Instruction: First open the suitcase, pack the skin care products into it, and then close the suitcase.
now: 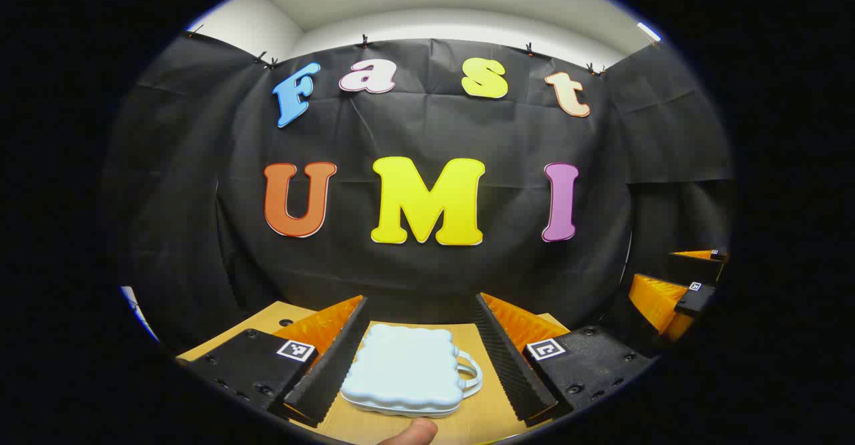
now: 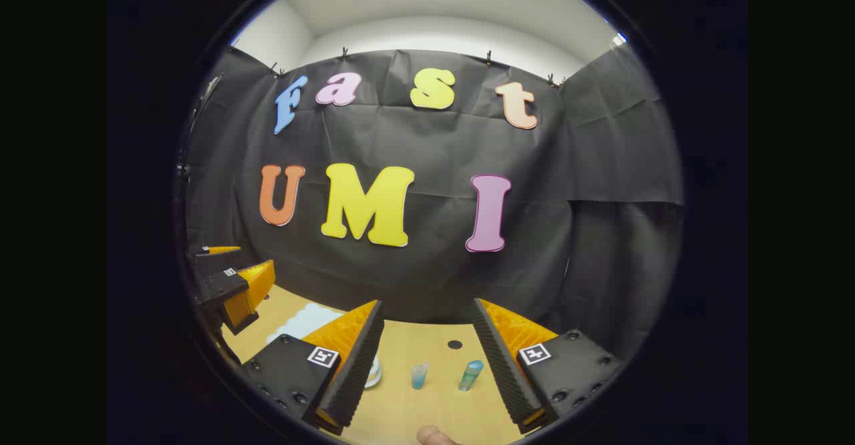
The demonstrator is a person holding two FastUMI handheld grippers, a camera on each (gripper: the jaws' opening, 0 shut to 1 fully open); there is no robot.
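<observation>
Straight ahead of the left gripper [image 1: 421, 358], in the left gripper view, the suitcase [image 1: 404, 369] is seen lying flat on the counter [image 1: 491, 411], framed between the two spread fingers and touched by neither; the gripper is released and holds nothing. The case is shut, with its scalloped lid down and its handle [image 1: 471, 371] turned toward the right side of that view, so its contents cannot be told. A fingertip [image 1: 415, 429] of the person's hand shows at the bottom edge, just before the case. At the far right of the same view the right gripper [image 1: 688, 291] is seen, well apart from the case. In the right gripper view, the left gripper [image 2: 234, 284] stands at the left, with a pale corner of the suitcase [image 2: 300, 321] beyond it. Farther right, between the parted fingers of the right gripper [image 2: 427, 358], which is likewise released and empty, the skin care products stand upright on the counter [image 2: 401, 405]: a pale jar [image 2: 373, 373] partly hidden by the near finger, a small blue bottle [image 2: 419, 376], and a teal bottle [image 2: 470, 375]. By this layout the left gripper is judged the nearer one for opening the lid, a step not yet done, and the right the nearer for the bottles.
</observation>
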